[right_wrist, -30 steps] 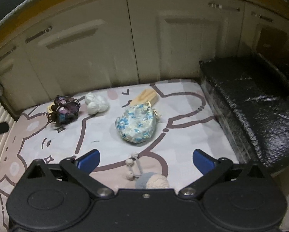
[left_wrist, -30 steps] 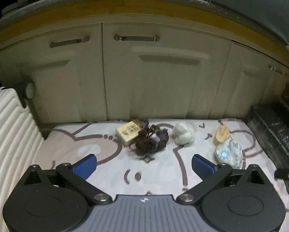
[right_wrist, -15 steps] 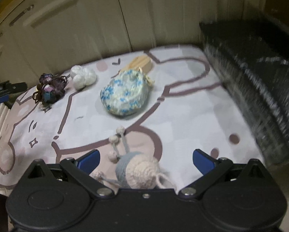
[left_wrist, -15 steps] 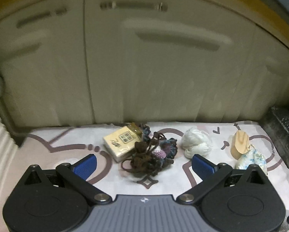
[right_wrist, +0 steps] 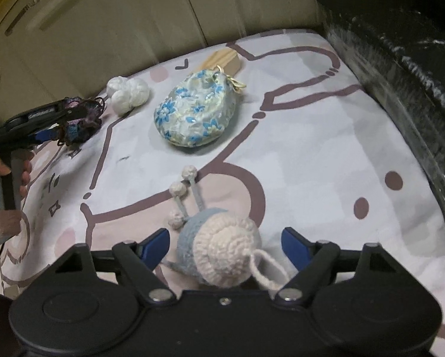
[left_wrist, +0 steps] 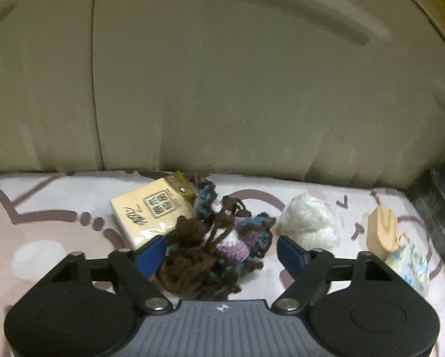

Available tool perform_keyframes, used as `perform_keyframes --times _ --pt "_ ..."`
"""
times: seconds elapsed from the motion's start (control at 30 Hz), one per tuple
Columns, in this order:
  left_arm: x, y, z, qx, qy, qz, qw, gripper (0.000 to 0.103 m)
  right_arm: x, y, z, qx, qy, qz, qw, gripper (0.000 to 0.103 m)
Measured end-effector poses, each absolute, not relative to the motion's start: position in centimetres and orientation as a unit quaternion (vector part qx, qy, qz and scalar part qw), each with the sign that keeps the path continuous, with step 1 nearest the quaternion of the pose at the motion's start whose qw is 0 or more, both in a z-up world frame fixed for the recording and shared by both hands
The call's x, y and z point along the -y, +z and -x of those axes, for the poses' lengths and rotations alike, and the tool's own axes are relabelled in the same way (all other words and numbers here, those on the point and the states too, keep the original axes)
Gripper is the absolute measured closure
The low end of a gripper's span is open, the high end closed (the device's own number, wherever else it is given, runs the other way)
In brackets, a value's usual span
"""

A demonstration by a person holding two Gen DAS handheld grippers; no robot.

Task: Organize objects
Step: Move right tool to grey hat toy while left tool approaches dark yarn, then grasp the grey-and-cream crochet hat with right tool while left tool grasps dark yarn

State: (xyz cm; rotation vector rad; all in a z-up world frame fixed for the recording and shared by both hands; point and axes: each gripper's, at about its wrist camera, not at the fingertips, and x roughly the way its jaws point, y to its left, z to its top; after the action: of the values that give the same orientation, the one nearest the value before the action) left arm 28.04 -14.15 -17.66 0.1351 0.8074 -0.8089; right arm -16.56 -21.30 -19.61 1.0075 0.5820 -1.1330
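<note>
A tangle of brown, blue and purple yarn (left_wrist: 219, 247) lies on a patterned mat (left_wrist: 59, 217), at 6 o'clock in the left wrist view. The left tongs (left_wrist: 221, 253) are closing with the tangle between their blue pads (left_wrist: 151, 253), not yet pressed on it. At 11 o'clock from the tangle sits a cream paper packet (left_wrist: 149, 214), touching it; at 2 o'clock a white yarn ball (left_wrist: 310, 223); farther right a wooden block (left_wrist: 381, 230) and the edge of a floral pouch (left_wrist: 410, 267).

The right tongs (right_wrist: 225, 250) are also closing, around a crocheted blue-and-cream snail (right_wrist: 219, 247) at 6 o'clock, pads not clearly pressing.

Only the right wrist view shows the snail, the whole pouch with its gold clasp, a black wrapped block (right_wrist: 401, 74) at 3 o'clock, and a hand (right_wrist: 5, 175) at 9 o'clock holding the left tool over the tangle. Only the left view shows the packet.

A second ago both pairs stood wider and farther from the mat; the tangle lay well ahead of the left pads, and the snail only peeked over the right tool's body.
</note>
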Motion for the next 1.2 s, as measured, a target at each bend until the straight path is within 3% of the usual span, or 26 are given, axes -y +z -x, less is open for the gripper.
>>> perform_keyframes --times 0.2,0.4,0.53,1.2 --pt "15.0 -18.4 -28.2 -0.38 -0.363 -0.079 0.847 0.047 21.0 -19.4 16.0 -0.284 -0.502 -0.425 0.698 0.027" --pt "15.1 -18.5 -28.2 -0.376 -0.363 -0.103 0.847 0.054 20.8 -19.4 15.1 -0.316 -0.507 -0.392 0.7 0.035" --pt "15.2 -18.2 -27.9 -0.374 -0.361 -0.118 0.846 0.057 20.9 -19.2 15.2 -0.314 -0.507 -0.393 0.7 0.048" --pt "9.4 -13.9 -23.7 -0.406 -0.357 -0.122 0.832 0.062 18.4 -16.4 17.2 -0.307 -0.528 -0.411 0.676 0.05"
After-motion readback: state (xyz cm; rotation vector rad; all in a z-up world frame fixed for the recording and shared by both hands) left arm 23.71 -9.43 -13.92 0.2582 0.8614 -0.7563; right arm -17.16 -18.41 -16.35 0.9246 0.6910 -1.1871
